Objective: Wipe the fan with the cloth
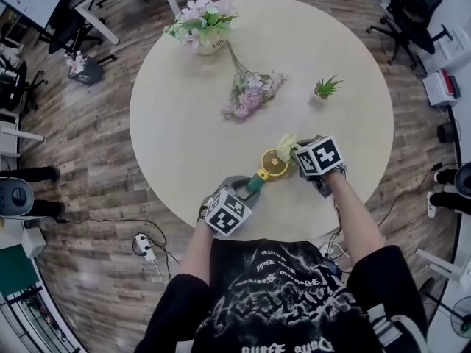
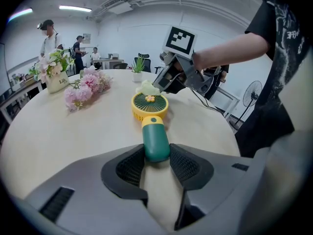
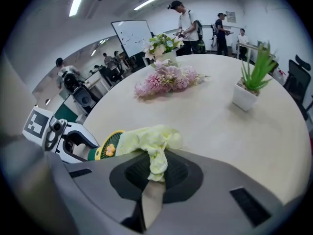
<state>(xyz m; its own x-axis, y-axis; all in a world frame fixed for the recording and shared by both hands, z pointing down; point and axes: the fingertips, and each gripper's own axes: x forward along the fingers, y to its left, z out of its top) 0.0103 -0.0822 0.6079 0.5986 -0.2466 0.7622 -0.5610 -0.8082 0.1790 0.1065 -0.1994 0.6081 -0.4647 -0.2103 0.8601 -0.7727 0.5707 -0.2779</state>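
Gripping handheld fan (image 2: 150, 106) by green handle (image 2: 155, 141) in left gripper (image 2: 156, 156), lengthwise toward far right; pinching yellow cloth (image 3: 149, 141) in right gripper (image 3: 155, 174), against the fan's far rim.

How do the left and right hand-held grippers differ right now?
The left hand-held gripper clamps the fan by its green handle; the right hand-held gripper pinches the yellow cloth. The left's jaws stand wider apart; the right's nearly meet. Both grip something, angled down at the table.

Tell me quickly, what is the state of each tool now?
Left tool: closed on the fan, at its green handle.
Right tool: closed on the yellow cloth.
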